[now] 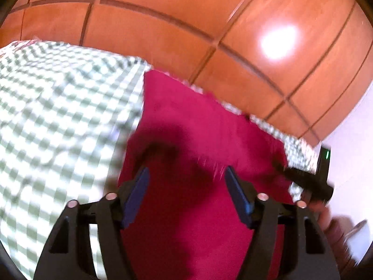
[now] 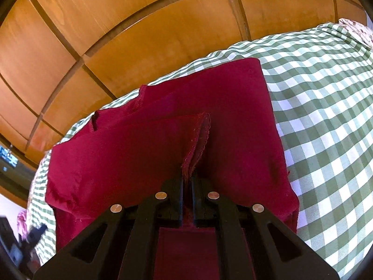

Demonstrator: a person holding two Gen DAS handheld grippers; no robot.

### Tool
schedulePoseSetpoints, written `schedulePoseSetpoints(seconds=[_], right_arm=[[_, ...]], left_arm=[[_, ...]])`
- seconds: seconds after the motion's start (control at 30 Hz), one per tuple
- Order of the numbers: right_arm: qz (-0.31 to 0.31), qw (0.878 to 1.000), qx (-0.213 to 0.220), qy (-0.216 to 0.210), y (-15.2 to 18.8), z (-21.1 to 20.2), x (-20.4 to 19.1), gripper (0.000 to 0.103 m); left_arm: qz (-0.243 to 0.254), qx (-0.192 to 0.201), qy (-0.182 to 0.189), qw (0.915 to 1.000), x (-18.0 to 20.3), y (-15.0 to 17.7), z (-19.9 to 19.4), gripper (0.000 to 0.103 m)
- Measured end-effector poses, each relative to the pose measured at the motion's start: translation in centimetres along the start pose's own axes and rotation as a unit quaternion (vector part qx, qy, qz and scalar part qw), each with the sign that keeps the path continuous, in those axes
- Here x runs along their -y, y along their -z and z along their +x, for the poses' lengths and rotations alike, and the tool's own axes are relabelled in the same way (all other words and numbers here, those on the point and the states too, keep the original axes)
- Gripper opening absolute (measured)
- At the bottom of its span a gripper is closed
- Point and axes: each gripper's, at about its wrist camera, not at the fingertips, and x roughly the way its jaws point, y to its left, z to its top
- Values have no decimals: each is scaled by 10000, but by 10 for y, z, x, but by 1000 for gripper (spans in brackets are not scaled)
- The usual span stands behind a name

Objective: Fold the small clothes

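A dark red garment [image 1: 198,121] lies spread on a green-and-white checked cloth [image 1: 58,105]. My left gripper [image 1: 187,170] hovers over it, open, its blue pads [image 1: 139,193] wide apart with nothing pinched between them. In the right wrist view, my right gripper [image 2: 187,175] is shut on a hemmed edge of the red garment [image 2: 233,116], and a fold of fabric rises from the jaws. The rest of the garment drapes flat on the checked cloth [image 2: 326,116]. The left wrist view is blurred.
Orange-brown wooden panelling [image 1: 163,11] stands behind the checked surface, seen also as wooden panelling [image 2: 116,46] in the right wrist view. A blurred black gripper body [image 1: 310,184] and a hand [image 1: 331,224] sit at the garment's right edge. A white wall [image 1: 349,128] is at the right.
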Motion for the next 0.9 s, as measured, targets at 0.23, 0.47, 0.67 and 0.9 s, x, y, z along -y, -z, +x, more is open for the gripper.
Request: schedulePoseSetpoints(seconds=[0.23,0.47,0.67,0.9], right_arm=[[-229,9993,262,-107,-8,-25,-11,4],[-287,9993,82,221,8,-2,2,6],[-345,9981,407,296,4,-34,-5,61],[-1016,9934,533,-71,7,-51,-48,61]], left_arm=[[331,-205,-631,9972,2,-34,54,61],[670,-390,-1148,9904,-1,-8,64,55],[-89,-2,-693,9976,-34,-39,30,62],[-643,-233,-506,9964,-71,-81,53,64]])
